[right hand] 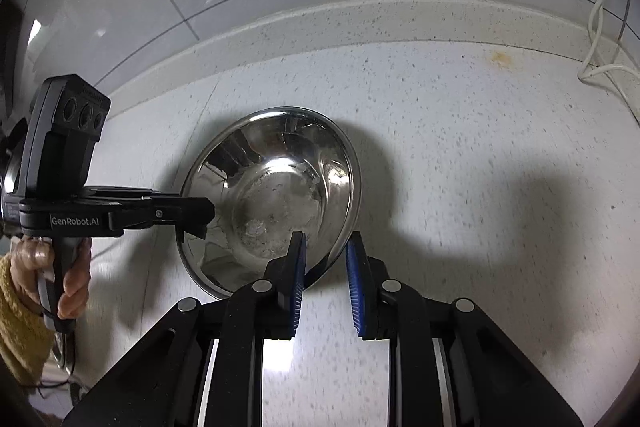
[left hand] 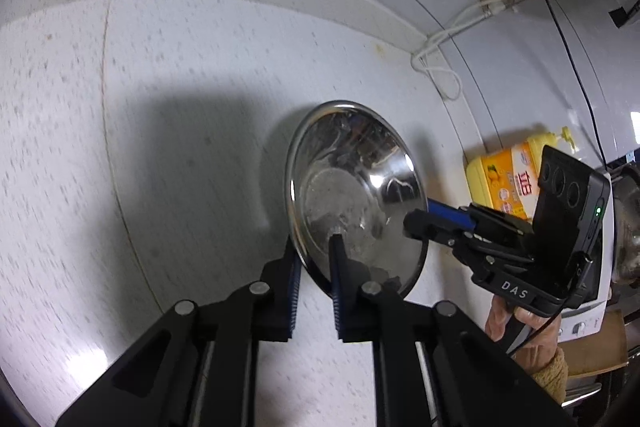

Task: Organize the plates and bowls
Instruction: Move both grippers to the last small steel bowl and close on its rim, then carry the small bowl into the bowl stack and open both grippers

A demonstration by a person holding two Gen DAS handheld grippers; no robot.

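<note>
We hold the left gripper (left hand: 316, 259) at the left rim of a shiny stainless-steel round bowl (left hand: 352, 195). Its jaws straddle the rim, one black finger with a blue pad (left hand: 295, 279) outside the wall and the other finger inside the bowl. The jaws are narrowed to a small gap with the rim between them; we cannot tell for certain whether the pads press the metal.

The bowl sits over the white speckled bench (left hand: 160, 147), near the raised back edge of the bench, and appears tilted, its open side turned toward both cameras. Whether its base touches the bench we cannot tell. Its inside shows dull residue marks at the bottom.

We hold the right gripper (right hand: 326, 259) at the opposite side of the bowl (right hand: 272, 195). In the right wrist view its jaws stand moderately apart: one blue-padded finger (right hand: 298, 267) lies inside the bowl, the other outside the wall, with the rim running through the gap.

To the right of the bowl in the left wrist view, a yellow dish-soap bottle with an orange label (left hand: 508, 175) stands against the wall. White cables (left hand: 440, 67) lie in the bench corner behind it.
</note>
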